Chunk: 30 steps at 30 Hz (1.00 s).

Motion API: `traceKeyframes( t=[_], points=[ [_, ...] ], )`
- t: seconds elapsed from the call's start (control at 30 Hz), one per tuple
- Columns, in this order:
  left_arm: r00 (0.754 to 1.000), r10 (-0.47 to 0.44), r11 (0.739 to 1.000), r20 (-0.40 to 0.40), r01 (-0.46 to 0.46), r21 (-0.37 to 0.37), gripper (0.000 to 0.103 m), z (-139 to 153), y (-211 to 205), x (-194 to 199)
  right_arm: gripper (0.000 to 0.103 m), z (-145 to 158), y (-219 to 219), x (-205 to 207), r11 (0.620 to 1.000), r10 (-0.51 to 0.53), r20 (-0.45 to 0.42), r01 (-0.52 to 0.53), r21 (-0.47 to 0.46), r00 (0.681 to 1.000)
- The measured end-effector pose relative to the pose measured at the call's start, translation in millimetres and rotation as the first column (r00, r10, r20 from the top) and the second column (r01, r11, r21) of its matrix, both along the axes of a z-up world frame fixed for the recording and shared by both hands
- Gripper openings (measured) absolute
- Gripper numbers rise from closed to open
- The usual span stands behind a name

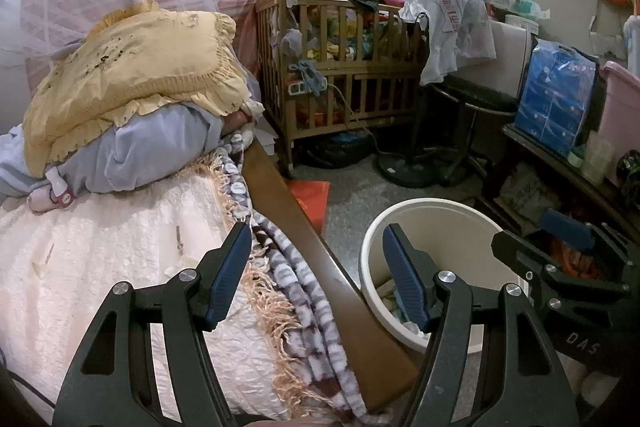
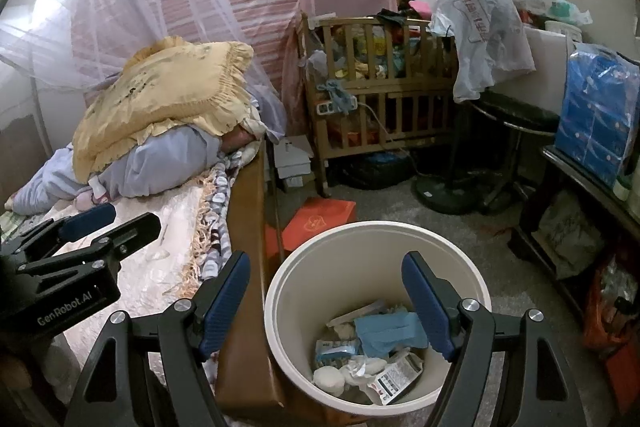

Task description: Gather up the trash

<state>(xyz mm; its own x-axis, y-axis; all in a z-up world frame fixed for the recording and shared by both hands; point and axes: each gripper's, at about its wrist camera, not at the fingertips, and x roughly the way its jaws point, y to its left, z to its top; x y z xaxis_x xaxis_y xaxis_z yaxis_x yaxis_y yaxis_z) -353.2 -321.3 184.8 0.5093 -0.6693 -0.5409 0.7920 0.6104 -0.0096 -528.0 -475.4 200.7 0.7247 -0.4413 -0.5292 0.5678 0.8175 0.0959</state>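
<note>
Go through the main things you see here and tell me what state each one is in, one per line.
Left claw: open, holding nothing.
Right claw: open, holding nothing, above the bin.
Bin: upright beside the bed, no lid, trash covering its bottom.
Blue glove: crumpled in the bin.
Yellow pillow: piled on bedding.
Crib: stuffed with clutter.

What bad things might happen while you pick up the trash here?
Small bits lie on the bumpy white cover, so the open left gripper might pinch cloth along with them. The fringe hangs near its fingers and may snag. The bin stands on the floor past the wooden bed rail, so a dropped piece may miss it. The open right gripper is close beside the left, so the two may bump.
</note>
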Motion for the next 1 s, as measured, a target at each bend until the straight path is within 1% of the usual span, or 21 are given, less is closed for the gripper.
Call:
traceKeyframes(
  t=[0.4,1.0],
  points=[
    [1.000,-0.007,1.000,-0.003,0.007,0.005,0.067,-5.1,-0.4,-0.7,0.076,0.2,1.4,2.3,1.000,-0.001,-0.006,0.001,0.004,1.000],
    [1.000,-0.012,1.000,-0.008,0.012,0.009,0.067,-4.9,-0.2,-1.5,0.077,-3.3,1.0,1.2,1.000,0.001,-0.018,-0.001,0.022,1.000]
  ],
)
